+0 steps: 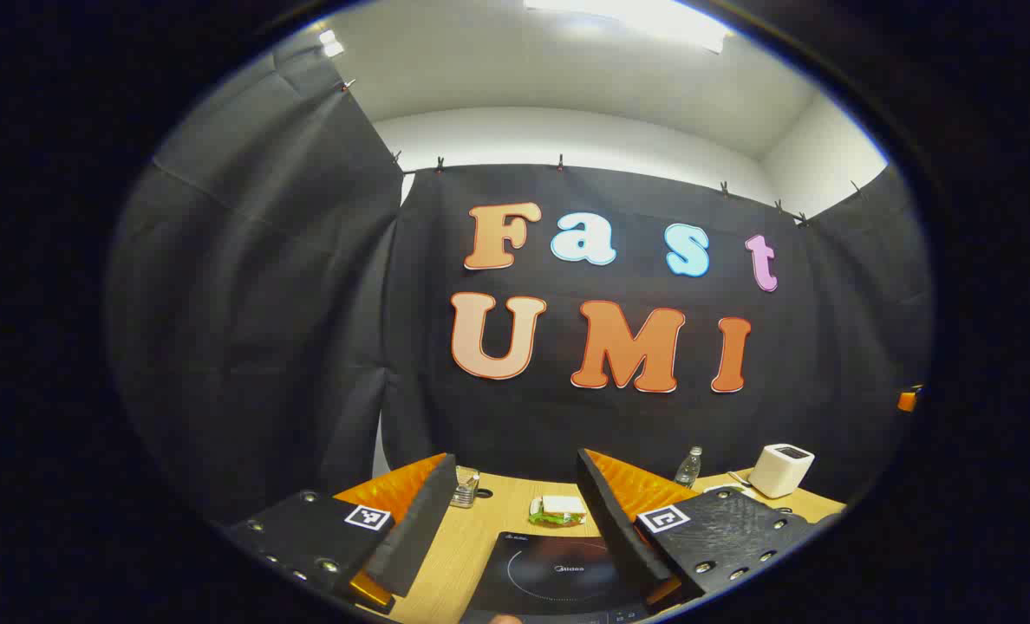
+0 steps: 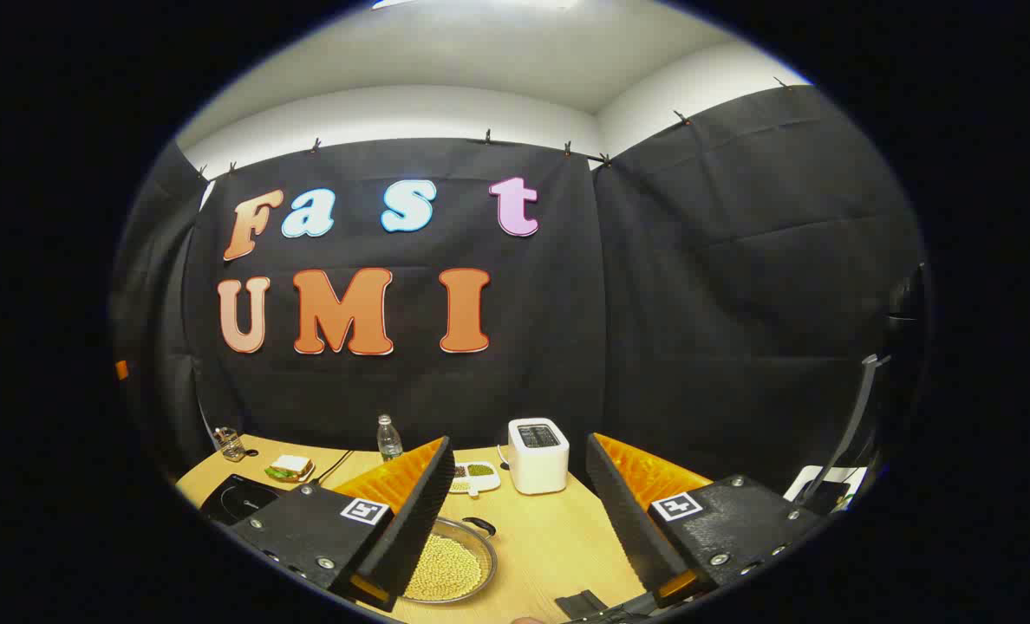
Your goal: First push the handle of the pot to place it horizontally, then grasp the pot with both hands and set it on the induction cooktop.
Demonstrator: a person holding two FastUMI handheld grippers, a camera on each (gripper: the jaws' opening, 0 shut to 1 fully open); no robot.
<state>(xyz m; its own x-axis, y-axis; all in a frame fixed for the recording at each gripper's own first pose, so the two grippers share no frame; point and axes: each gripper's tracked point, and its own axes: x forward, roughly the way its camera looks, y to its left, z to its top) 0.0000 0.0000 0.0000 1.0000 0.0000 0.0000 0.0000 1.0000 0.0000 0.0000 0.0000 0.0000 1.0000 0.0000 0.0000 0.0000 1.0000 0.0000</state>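
Left gripper (image 1: pixel 515 520): we see jaws spread, nothing held, above induction cooktop (image 1: pixel 558 576) on table (image 1: pixel 446 563). Right gripper (image 2: pixel 515 511): jaws spread, empty; pot (image 2: pixel 450 568) of beans below its left finger, handle (image 2: pixel 480 524) toward toaster (image 2: pixel 538 455).

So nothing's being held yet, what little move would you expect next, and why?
Probably the right gripper dips toward the pot of beans to nudge its handle. Its jaws stand open and empty above the table, with the pot just below its left finger. The left gripper, also open, hangs over the cooktop, which has nothing on it.
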